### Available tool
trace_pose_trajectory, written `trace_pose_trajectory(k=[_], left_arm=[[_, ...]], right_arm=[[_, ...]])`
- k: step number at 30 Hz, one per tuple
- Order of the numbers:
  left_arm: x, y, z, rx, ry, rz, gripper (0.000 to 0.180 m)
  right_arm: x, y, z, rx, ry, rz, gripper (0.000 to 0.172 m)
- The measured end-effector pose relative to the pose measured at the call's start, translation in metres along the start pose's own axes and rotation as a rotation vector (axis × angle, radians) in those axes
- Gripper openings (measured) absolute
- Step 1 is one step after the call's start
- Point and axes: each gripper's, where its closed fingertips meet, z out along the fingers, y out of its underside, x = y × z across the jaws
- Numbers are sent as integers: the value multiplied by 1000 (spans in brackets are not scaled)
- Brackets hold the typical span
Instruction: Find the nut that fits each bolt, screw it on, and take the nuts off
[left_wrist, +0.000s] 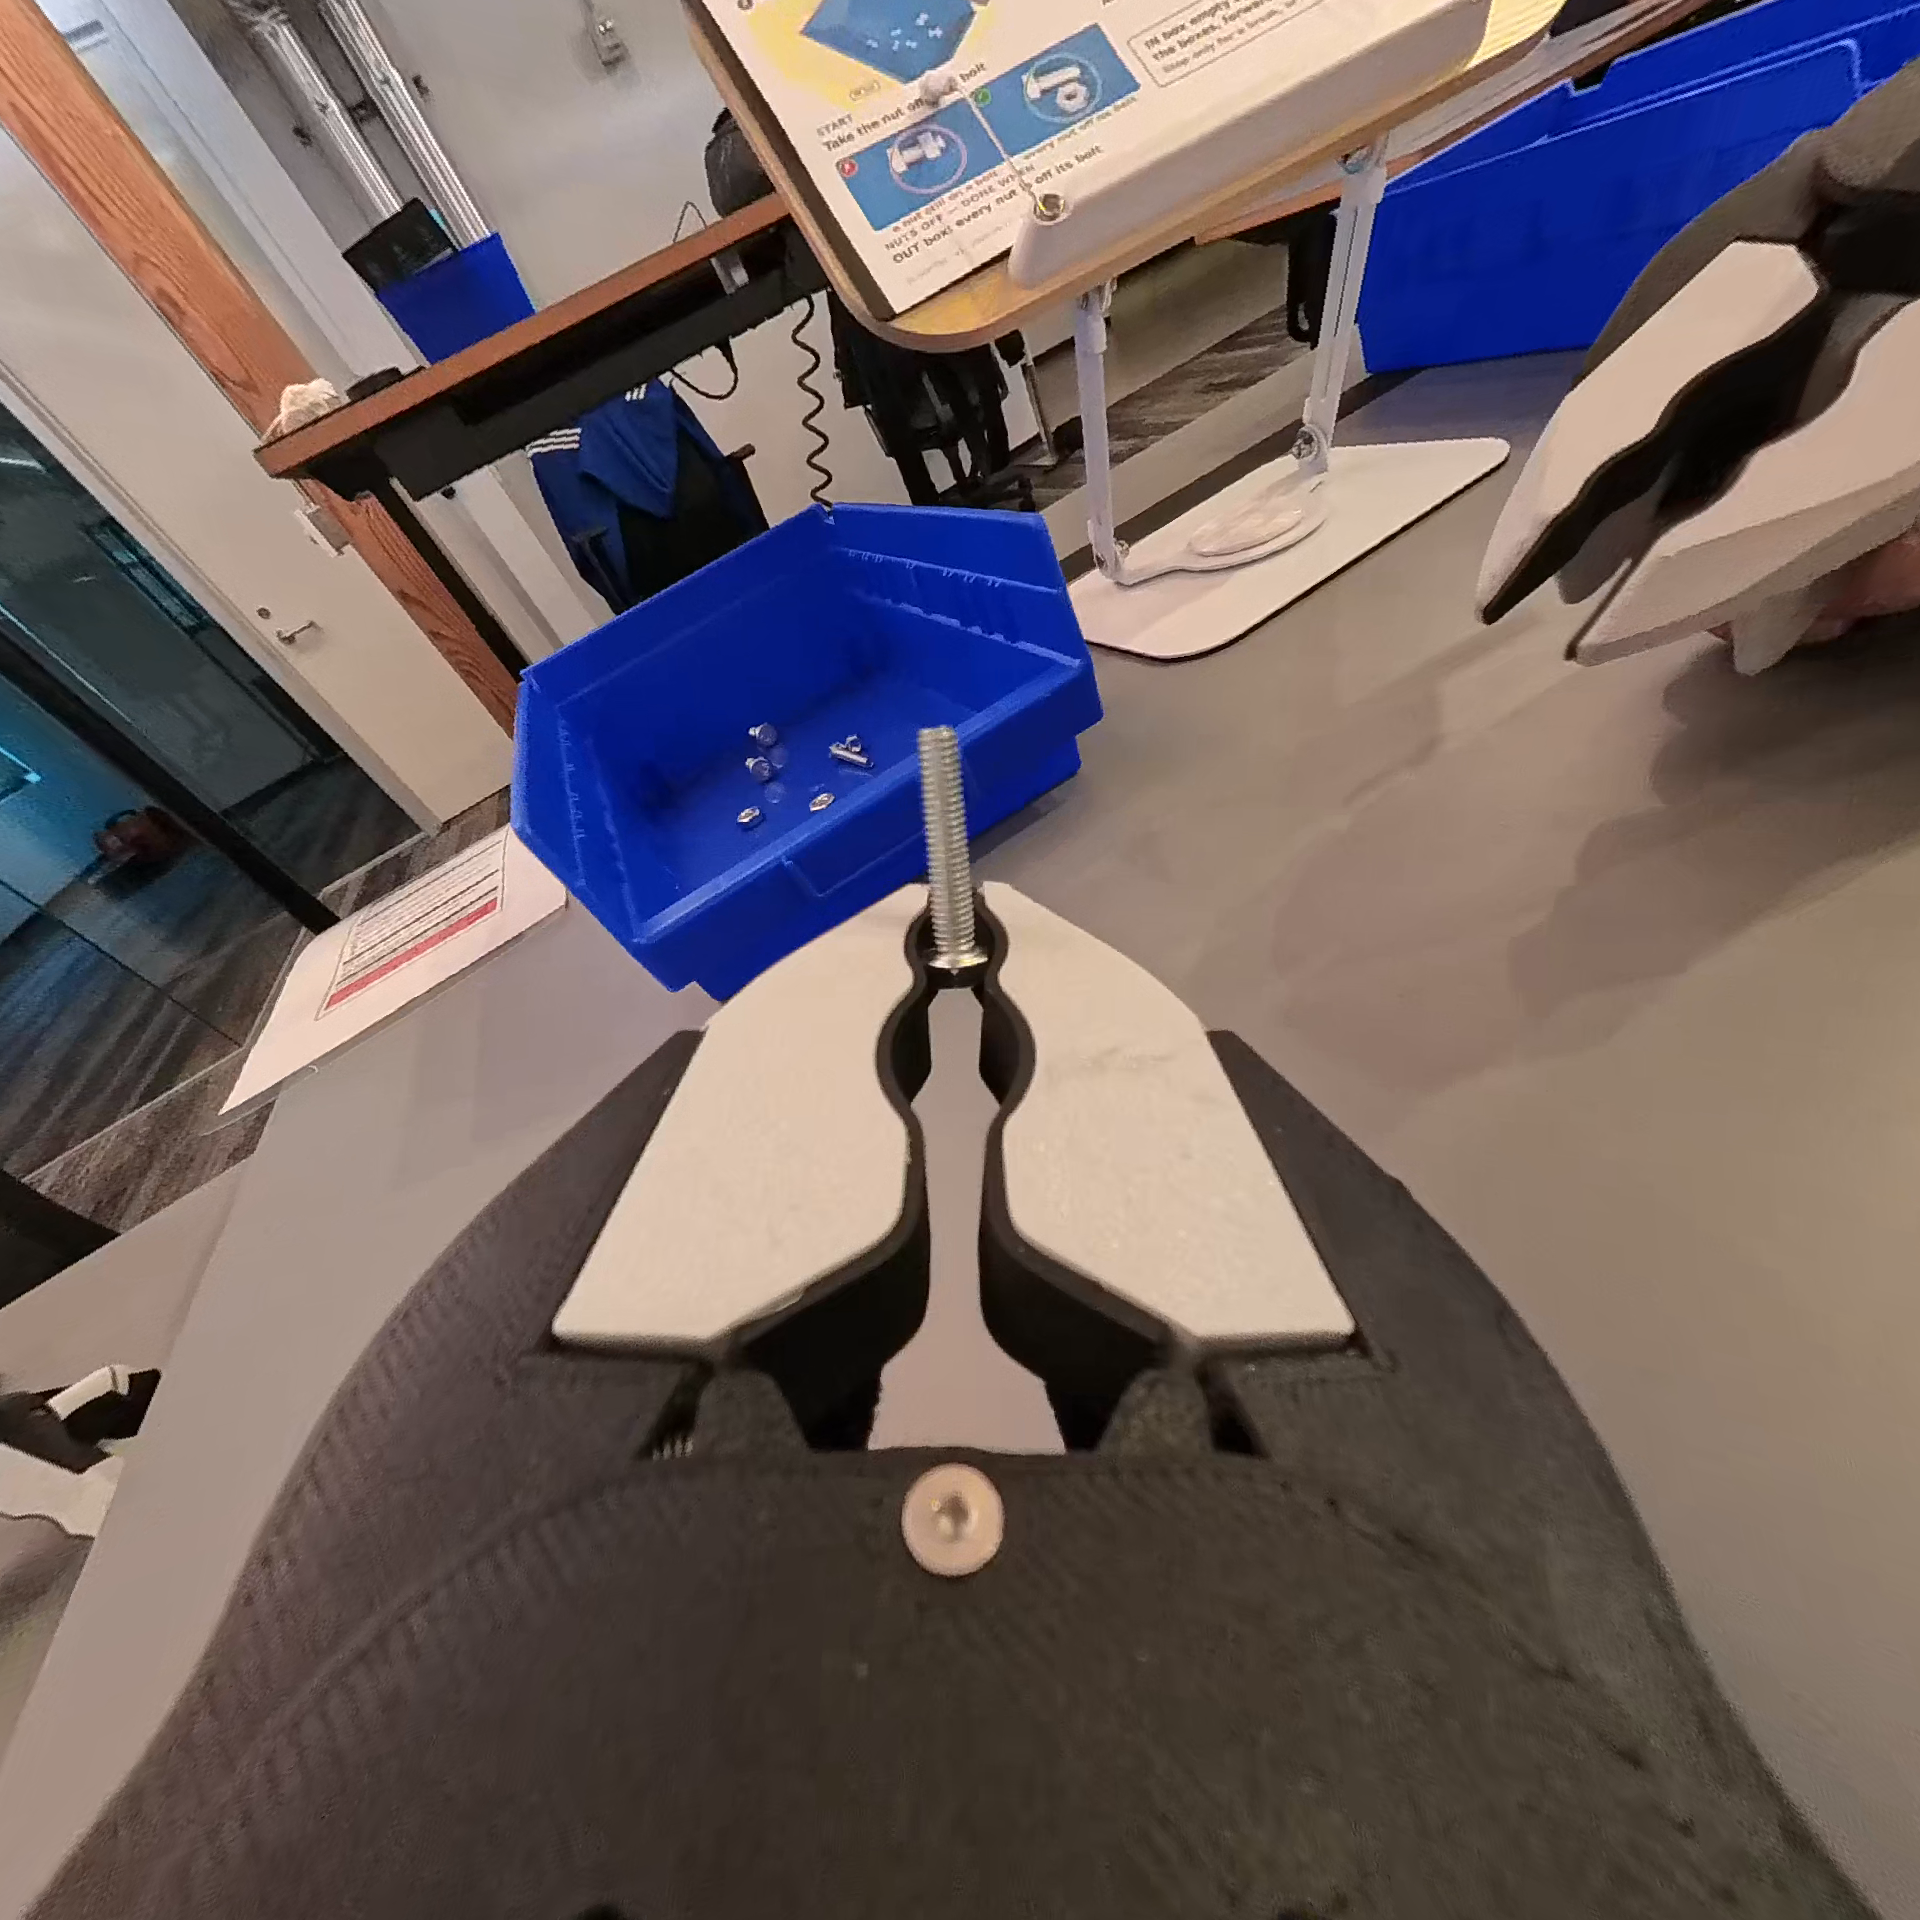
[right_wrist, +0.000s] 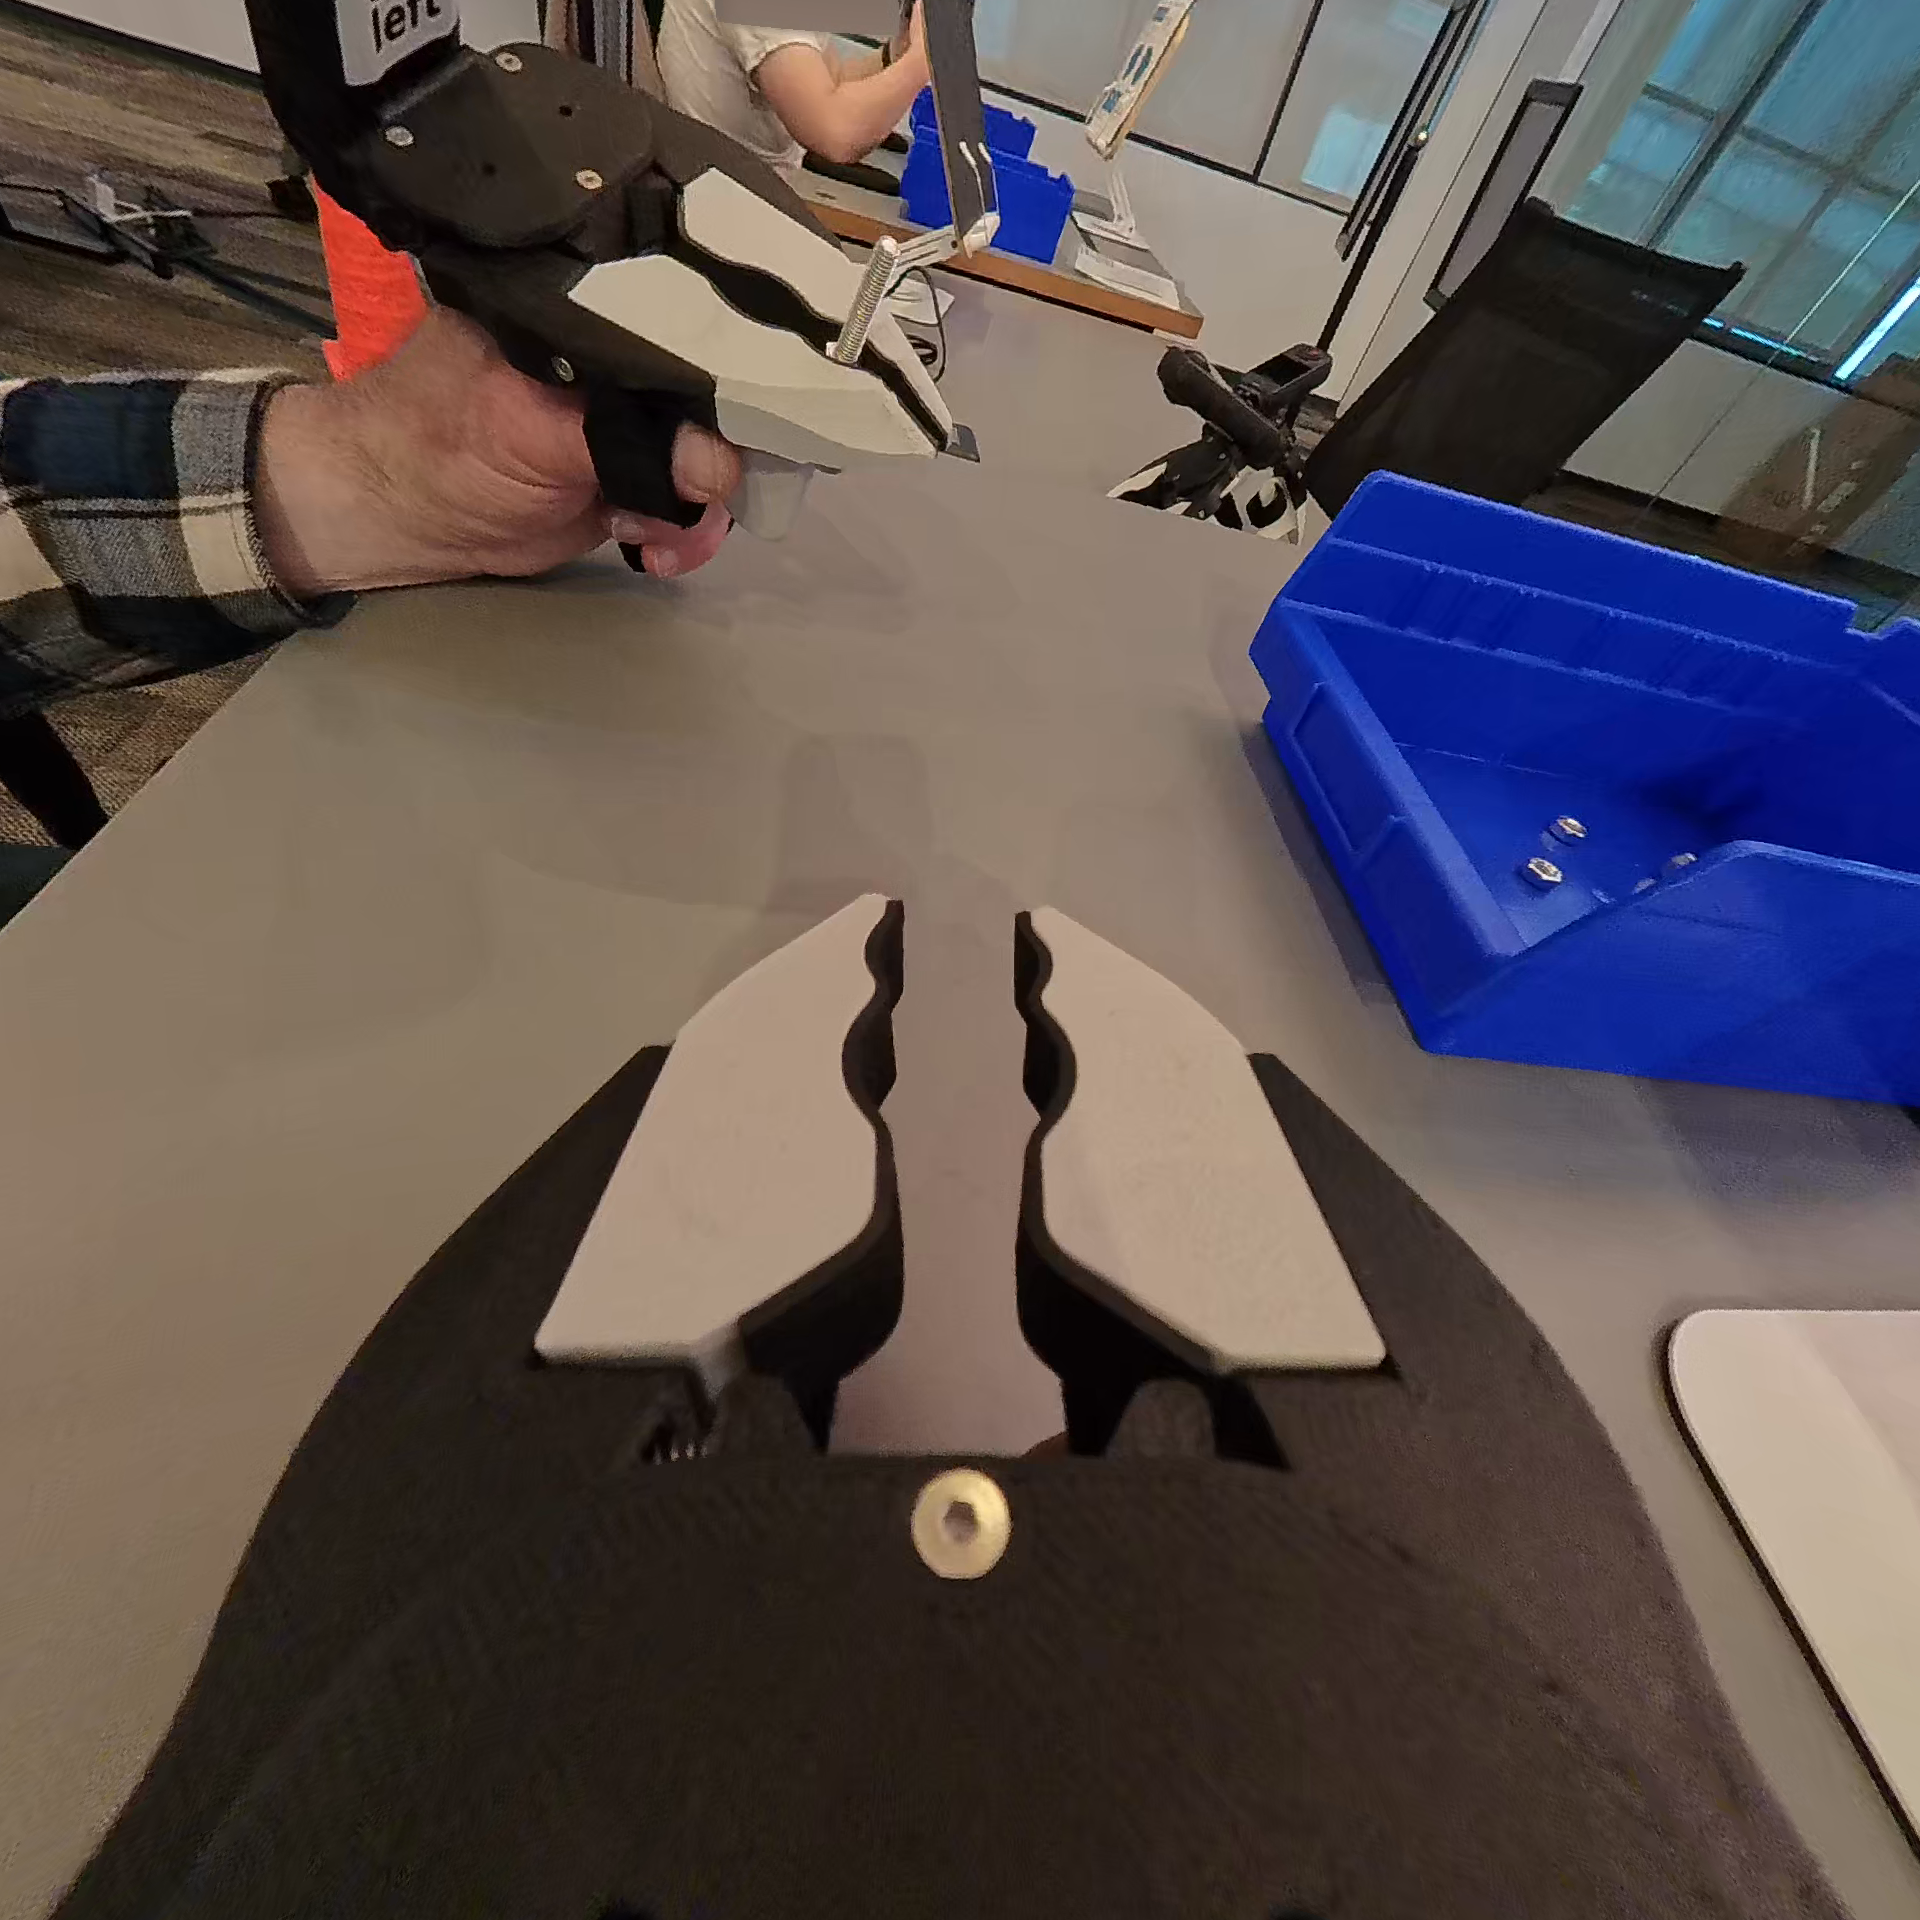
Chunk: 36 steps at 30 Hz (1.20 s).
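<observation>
So the left gripper (left_wrist: 954, 940) is clamping a silver bolt (left_wrist: 943, 821) down near its head, pads pressing on both sides, threaded shaft sticking straight up in the middle of the left wrist frame. The right gripper (right_wrist: 956, 914) is hanging over bare grey table (right_wrist: 520, 831) with its jaws partly apart and nothing between them.

My guess at the step in hand: fetching a nut for that bolt. Doing it well probably means pinching the nut by its flats so the hole stays clear, and keeping the bolt dead vertical so the threads catch without crossing.

Counts: one bolt in the grip. In the blue bin (left_wrist: 623, 727) at centre left of the left view I'm counting roughly five small silver bits, too small to sort into nuts and bolts. The other blue bin (right_wrist: 1351, 665), at the right of the right view, is showing two nuts (right_wrist: 1541, 871) clearly, with maybe more hiding behind its wall.
</observation>
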Motion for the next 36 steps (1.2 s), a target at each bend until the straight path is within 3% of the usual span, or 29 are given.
trace_pose_trajectory(k=[21, 27, 36], left_arm=[[8, 5, 7, -26, 48, 6, 4], [8, 6, 7, -28, 51, -7, 4], [12, 10, 10, -42, 91, -43, 4]], right_arm=[[0, 28, 13, -190, 53, -178, 46], [-2, 38, 19, -263, 48, -211, 66], [-1, 42, 19, -287, 58, -225, 68]])
